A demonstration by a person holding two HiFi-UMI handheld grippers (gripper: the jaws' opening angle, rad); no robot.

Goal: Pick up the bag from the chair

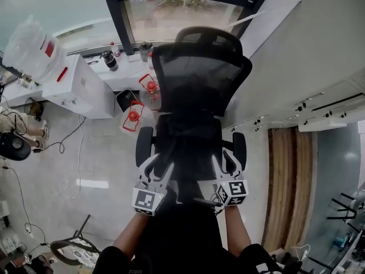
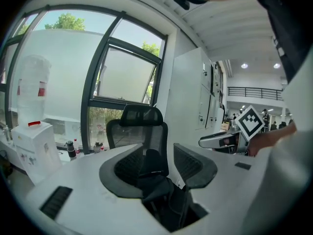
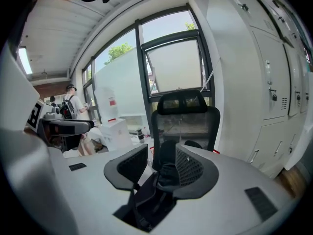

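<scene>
A black office chair with a mesh back stands in front of a window. On its seat lies a black bag, dark on dark and hard to outline. My left gripper hangs at the seat's near left corner, and my right gripper at the near right corner. Both are open and hold nothing. In the left gripper view, the left gripper frames the bag and the chair beyond. The right gripper likewise has the bag ahead, apart from its pads.
A white water dispenser with a clear jug stands left of the chair. Red-capped bottles sit on the floor beside the chair's left side. White cabinets line the right wall. Cables trail over the floor at left.
</scene>
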